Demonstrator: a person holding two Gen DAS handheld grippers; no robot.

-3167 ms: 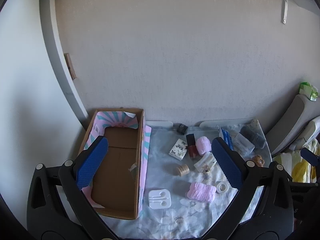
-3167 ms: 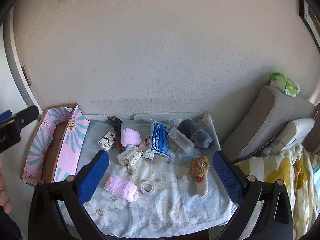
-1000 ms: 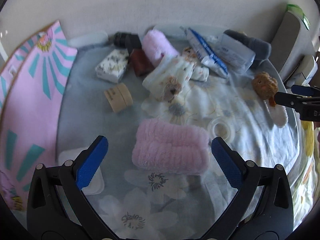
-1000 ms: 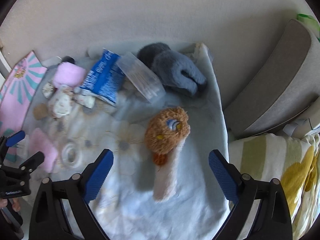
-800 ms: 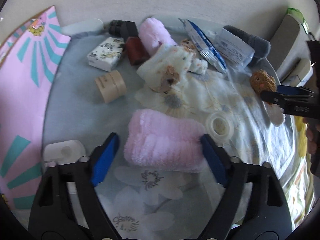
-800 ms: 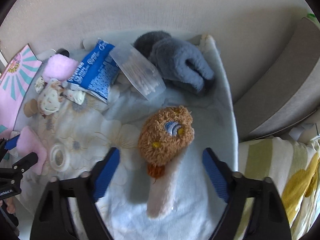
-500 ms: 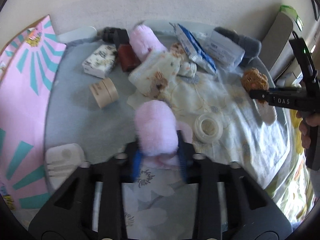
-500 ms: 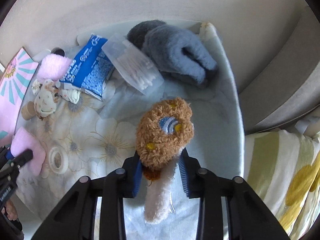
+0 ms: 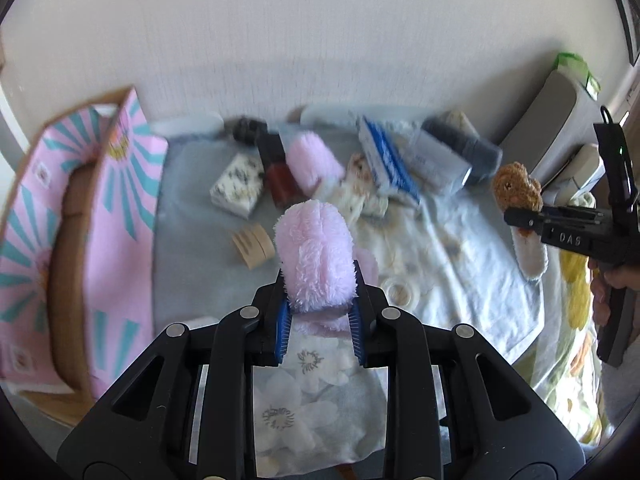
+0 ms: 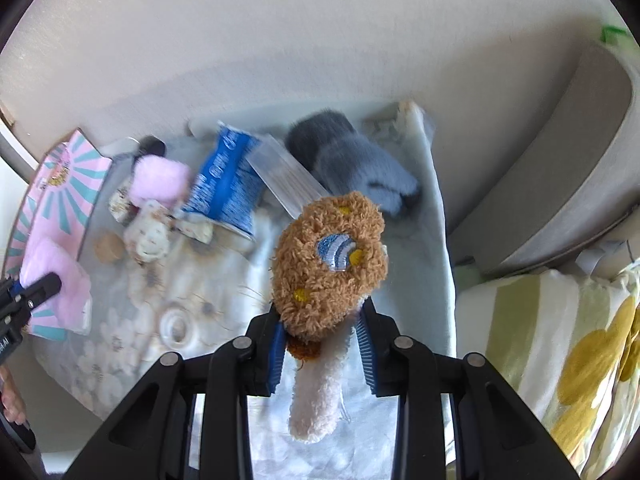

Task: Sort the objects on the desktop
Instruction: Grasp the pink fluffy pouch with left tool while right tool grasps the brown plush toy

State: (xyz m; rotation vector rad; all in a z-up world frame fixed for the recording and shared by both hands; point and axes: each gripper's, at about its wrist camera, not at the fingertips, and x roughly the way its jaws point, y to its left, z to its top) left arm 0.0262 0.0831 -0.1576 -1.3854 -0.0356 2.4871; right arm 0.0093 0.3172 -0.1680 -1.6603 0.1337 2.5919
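Two soft items are held off the table at once, one in each gripper. The pink fluffy towel roll (image 9: 316,256) is clamped between the blue pads of the left gripper (image 9: 319,330), whose jaws are closed down to the width of the roll; its long axis runs away from the camera, the free rounded end pointing toward the wall, above the floral tablecloth (image 9: 460,248). The brown plush toy (image 10: 330,262) is pinched by the right gripper (image 10: 322,350), jaws narrowed onto it just below the curly head; its cream fuzzy handle (image 10: 318,392) hangs down toward the camera, while the head, marked by a blue striped embroidered patch, points up and away. In the left view the letters "DAS" are seen printed on the side of the right gripper, upside down.

Left on the cloth are a clear tape roll (image 9: 400,292), a tan wooden spool (image 9: 253,246), a small floral-printed box (image 9: 237,190), a dark red bottle with black cap (image 9: 278,176), a second pink roll (image 9: 311,162), a bear-print cloth (image 10: 150,232), a blue printed packet (image 10: 228,188) whose writing is too blurred to be read, a clear plastic case (image 10: 288,178) and a grey plush piece (image 10: 356,164). A cardboard box with pink and teal sunburst flaps (image 9: 120,184) stands open at the left edge of the table.
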